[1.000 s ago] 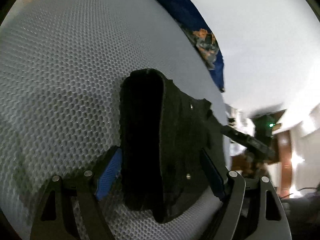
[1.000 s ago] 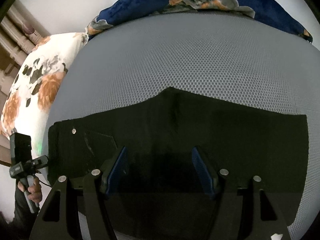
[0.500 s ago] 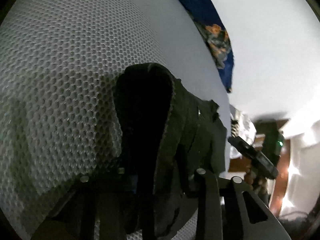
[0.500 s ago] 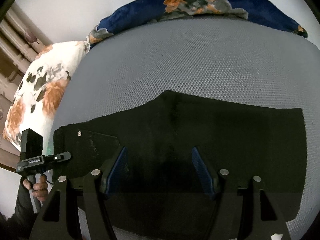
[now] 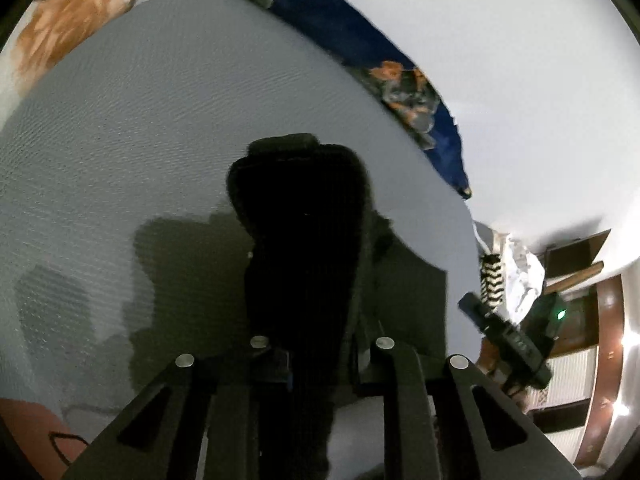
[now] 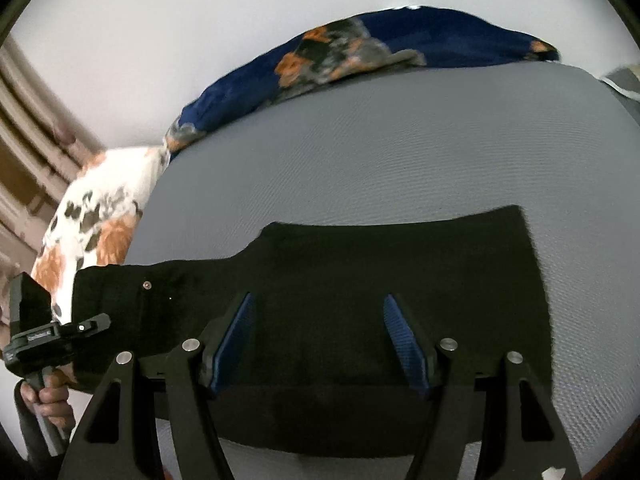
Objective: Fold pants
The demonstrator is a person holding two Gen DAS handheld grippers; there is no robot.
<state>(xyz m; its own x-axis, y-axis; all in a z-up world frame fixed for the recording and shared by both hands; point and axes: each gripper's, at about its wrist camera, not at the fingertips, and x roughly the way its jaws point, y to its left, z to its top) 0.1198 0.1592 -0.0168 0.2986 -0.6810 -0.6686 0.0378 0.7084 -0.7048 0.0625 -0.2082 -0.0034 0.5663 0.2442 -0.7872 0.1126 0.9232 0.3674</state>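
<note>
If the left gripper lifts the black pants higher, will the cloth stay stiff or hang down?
The black pants will probably hang limp: the end in the left gripper already droops in a soft loop. They likely drag, not slide, on the textured grey mattress. They look light, since one pinch raises that end.

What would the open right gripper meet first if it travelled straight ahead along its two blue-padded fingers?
Most likely the flat black pants: the right gripper is open with dark fabric filling the gap just ahead. Beyond lies the grey mesh mattress. How high the gripper sits above the cloth is unclear.
</note>
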